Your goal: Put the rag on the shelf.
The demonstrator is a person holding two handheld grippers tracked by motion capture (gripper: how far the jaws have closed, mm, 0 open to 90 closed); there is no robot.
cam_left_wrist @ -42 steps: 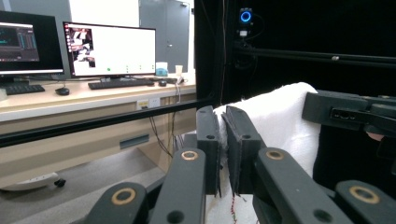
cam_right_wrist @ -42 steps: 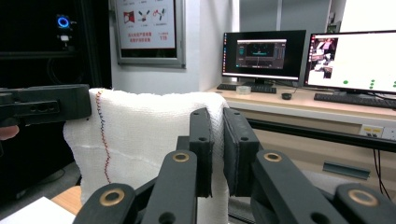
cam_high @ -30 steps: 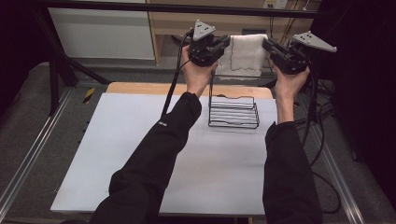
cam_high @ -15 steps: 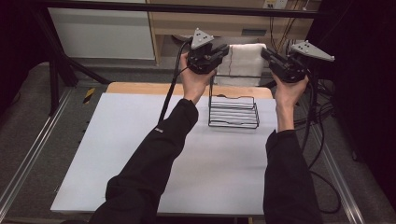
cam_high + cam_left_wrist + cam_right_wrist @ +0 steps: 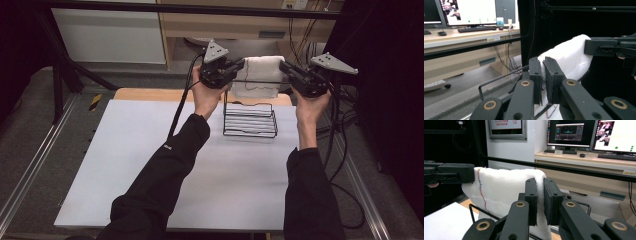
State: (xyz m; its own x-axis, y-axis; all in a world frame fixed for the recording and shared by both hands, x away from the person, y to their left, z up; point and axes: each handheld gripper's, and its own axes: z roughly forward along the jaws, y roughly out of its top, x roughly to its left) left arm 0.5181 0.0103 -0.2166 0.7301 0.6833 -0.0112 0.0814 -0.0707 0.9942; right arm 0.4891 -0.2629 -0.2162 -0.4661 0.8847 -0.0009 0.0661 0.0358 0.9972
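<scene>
A white towel (image 5: pixel 260 75) with a thin stitched line hangs stretched between the two grippers, above the far end of a black wire rack (image 5: pixel 250 120). My left gripper (image 5: pixel 239 64) is shut on the towel's left top edge, and my right gripper (image 5: pixel 286 67) is shut on its right top edge. In the left gripper view the jaws (image 5: pixel 543 62) pinch the towel (image 5: pixel 571 55), with the other gripper (image 5: pixel 609 47) beyond. In the right gripper view the jaws (image 5: pixel 540 182) clamp the cloth (image 5: pixel 504 185) above the rack's wire (image 5: pixel 476 210).
The rack stands at the far middle of a white table top (image 5: pixel 150 150) with a wooden strip (image 5: pixel 150 94) along its far edge. Black cables (image 5: pixel 345 130) trail off the right side. A black frame bar (image 5: pixel 200 7) crosses behind, with desks and monitors beyond.
Both hands have come down a little with the towel stretched between them, bringing it closer to the rack. Both grips are unchanged.
</scene>
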